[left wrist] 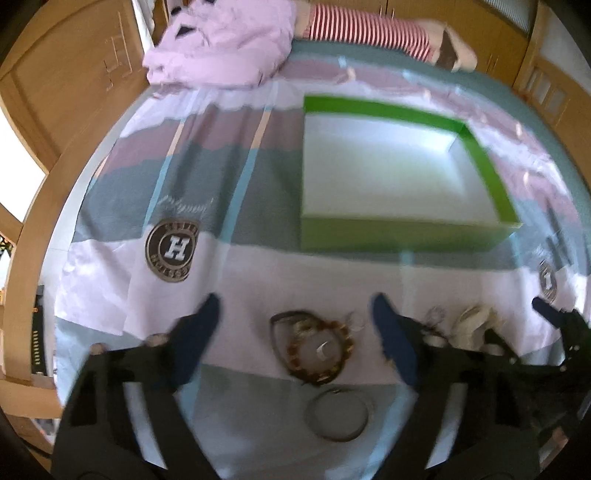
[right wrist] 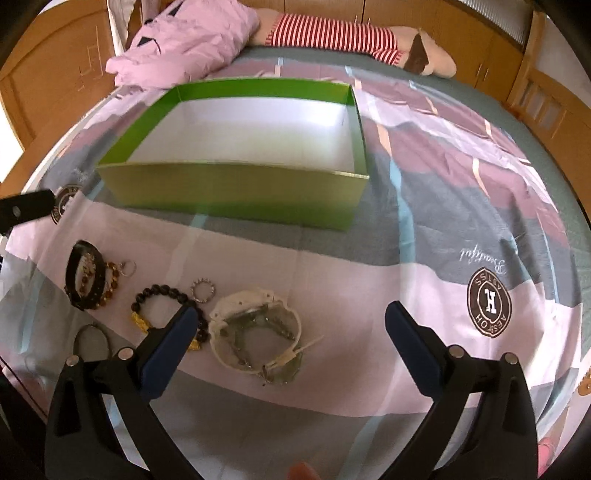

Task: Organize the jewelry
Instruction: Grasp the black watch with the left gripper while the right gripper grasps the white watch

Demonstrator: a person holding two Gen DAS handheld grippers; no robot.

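Note:
A green box [left wrist: 402,234] with a white inside stands empty on the bed, also in the right wrist view [right wrist: 236,192]. Jewelry lies on the sheet before it. My left gripper [left wrist: 295,314] is open above a brown bead bracelet [left wrist: 319,354] overlapping a black band [left wrist: 275,332], with a thin metal bangle [left wrist: 338,415] nearer. My right gripper [right wrist: 291,321] is open over a white bracelet [right wrist: 255,336]. Left of it lie a black bead bracelet [right wrist: 166,295], a small ring [right wrist: 202,290], the black band with brown beads [right wrist: 86,280] and the bangle [right wrist: 90,336].
The bed has a striped sheet [right wrist: 424,258] with round badge prints. A lilac garment [right wrist: 184,40] and a red striped plush toy [right wrist: 332,35] lie at the far end. Wooden cupboards [left wrist: 66,85] surround the bed. The right gripper's tip [left wrist: 554,314] shows at the left view's right edge.

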